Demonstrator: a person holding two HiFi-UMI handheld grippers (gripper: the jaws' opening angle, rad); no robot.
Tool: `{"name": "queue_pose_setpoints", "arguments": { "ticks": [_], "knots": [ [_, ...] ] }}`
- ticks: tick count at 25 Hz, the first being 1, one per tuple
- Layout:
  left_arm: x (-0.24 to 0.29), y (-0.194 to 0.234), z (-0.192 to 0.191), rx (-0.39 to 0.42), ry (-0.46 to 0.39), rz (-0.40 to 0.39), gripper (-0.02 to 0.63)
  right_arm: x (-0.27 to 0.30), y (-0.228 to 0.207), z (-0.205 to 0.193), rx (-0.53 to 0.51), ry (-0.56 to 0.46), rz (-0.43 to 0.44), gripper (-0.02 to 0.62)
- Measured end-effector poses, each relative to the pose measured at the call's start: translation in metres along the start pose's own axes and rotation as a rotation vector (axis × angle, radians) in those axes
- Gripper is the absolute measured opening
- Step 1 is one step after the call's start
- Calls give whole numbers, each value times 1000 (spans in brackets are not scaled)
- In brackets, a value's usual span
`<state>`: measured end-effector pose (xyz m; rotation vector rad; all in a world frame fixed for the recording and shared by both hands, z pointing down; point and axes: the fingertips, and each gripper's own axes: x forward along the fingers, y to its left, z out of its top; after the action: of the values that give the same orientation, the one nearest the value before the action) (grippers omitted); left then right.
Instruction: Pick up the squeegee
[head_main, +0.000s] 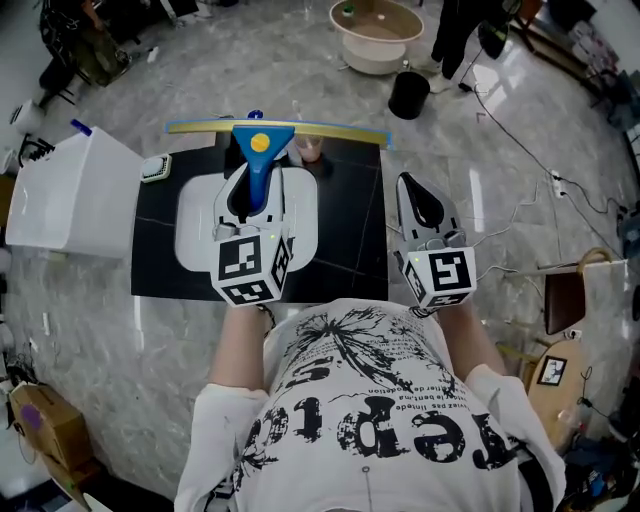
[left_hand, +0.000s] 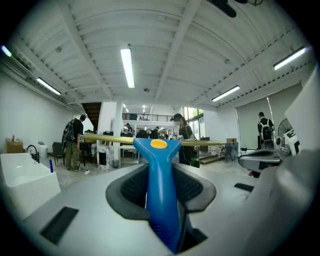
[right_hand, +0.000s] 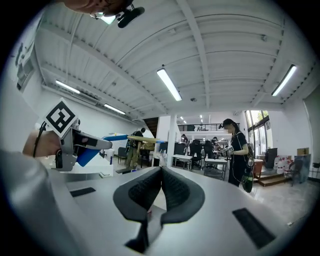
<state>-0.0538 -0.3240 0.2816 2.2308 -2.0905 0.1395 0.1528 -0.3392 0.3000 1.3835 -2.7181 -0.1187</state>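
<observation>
At the far left of the marble floor below me stands one white box (head_main: 70, 195). Just beside it lies one black mat (head_main: 350, 240), with one white rounded panel (head_main: 195, 235) on it. I hold two grippers above the mat.

My left gripper (head_main: 248, 195) carries the one squeegee (head_main: 262, 150). My left fingers (left_hand: 131, 189) stand narrowly apart and are clamped on its blue handle. The handle runs straight out between them to a head with one yellow dot and one long brass-coloured blade bar set crosswise. From that gripper's own view the squeegee is up in the air and roughly level, with only the room behind it.

To the right, apart from the squeegee, is my right gripper (head_main: 420, 205). Its fingers (right_hand: 145, 192) are pressed together, with nothing between them.

Beyond the mat, toward the upper right, sit one round beige tub (head_main: 375, 55) and one small black bucket (head_main: 408, 95), near each other.
</observation>
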Motion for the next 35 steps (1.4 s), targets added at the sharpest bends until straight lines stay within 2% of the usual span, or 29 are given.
{"name": "queue_pose_setpoints", "arguments": {
  "ticks": [4,8,22,35],
  "knots": [
    [-16,10,25,-1,-102,-7,137,0,2,12,-16,-23,-3,15],
    [-24,14,34,1,-138,-26,137,-1,3,19,-20,-34,-2,14],
    [-17,12,21,42,-102,-5,137,-2,5,12,-1,-4,15,12],
    [-11,-2,14,6,-77,-33,137,-8,2,3,-16,7,33,12]
  ]
}}
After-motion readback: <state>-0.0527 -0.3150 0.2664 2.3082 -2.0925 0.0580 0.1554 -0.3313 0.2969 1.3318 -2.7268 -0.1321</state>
